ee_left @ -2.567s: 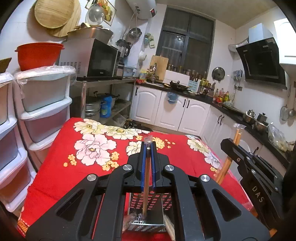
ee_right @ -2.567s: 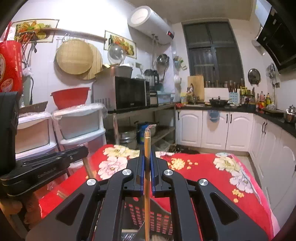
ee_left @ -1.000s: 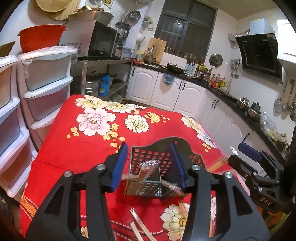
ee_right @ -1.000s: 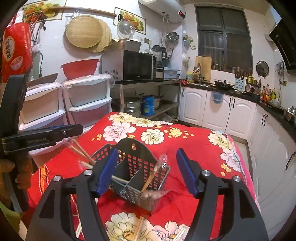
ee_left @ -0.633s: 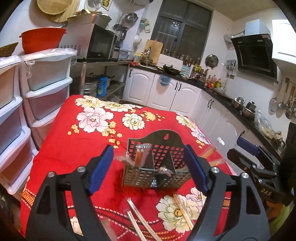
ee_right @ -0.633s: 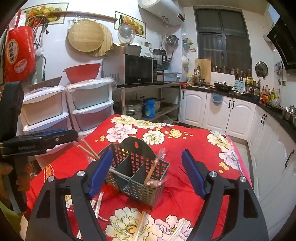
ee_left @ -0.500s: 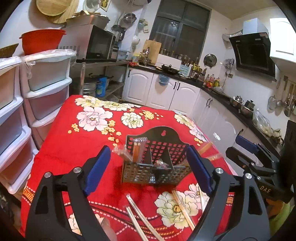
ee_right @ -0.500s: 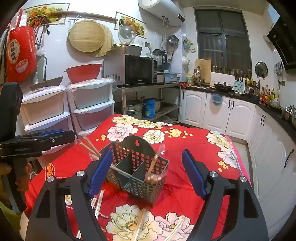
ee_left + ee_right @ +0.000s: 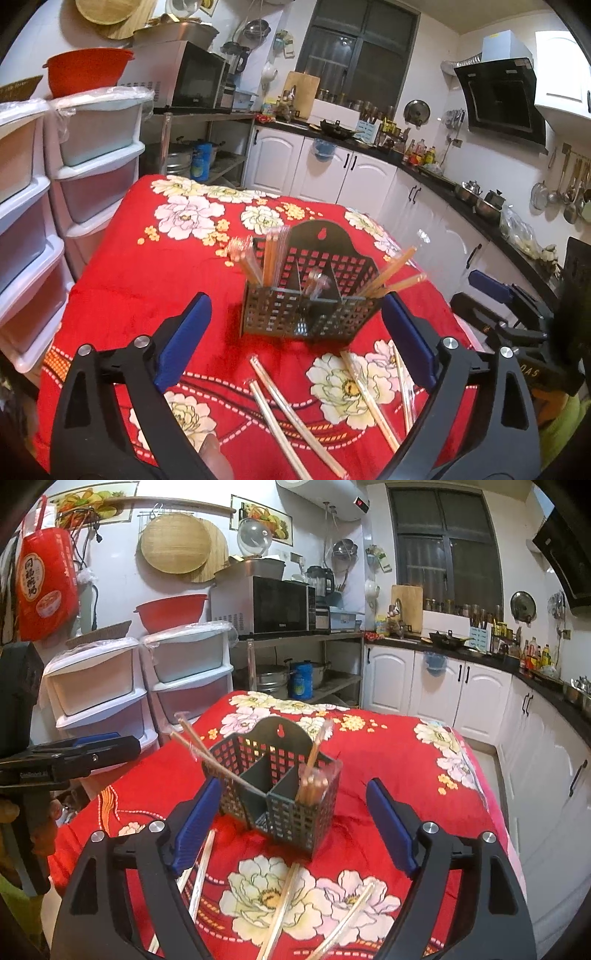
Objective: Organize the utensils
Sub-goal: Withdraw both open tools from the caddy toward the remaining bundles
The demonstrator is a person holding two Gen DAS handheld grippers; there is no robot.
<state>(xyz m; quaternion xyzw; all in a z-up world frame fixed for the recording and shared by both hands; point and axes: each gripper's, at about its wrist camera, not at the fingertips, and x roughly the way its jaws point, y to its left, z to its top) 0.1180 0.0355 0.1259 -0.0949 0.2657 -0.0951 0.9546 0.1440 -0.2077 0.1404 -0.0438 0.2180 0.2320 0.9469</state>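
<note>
both jaws are opening, nothing between them: left gripper (image 9: 295, 332) and right gripper (image 9: 291, 819) are facing the utensil basket (image 9: 310, 291).

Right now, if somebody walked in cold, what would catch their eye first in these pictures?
Probably the bright red floral tablecloth, with the dark perforated utensil caddy standing at its middle and wrapped chopsticks poking out of its compartments. More wrapped chopsticks lie loose on the cloth in front of it, just beyond the left gripper and right gripper, both opening with nothing between them.
</note>
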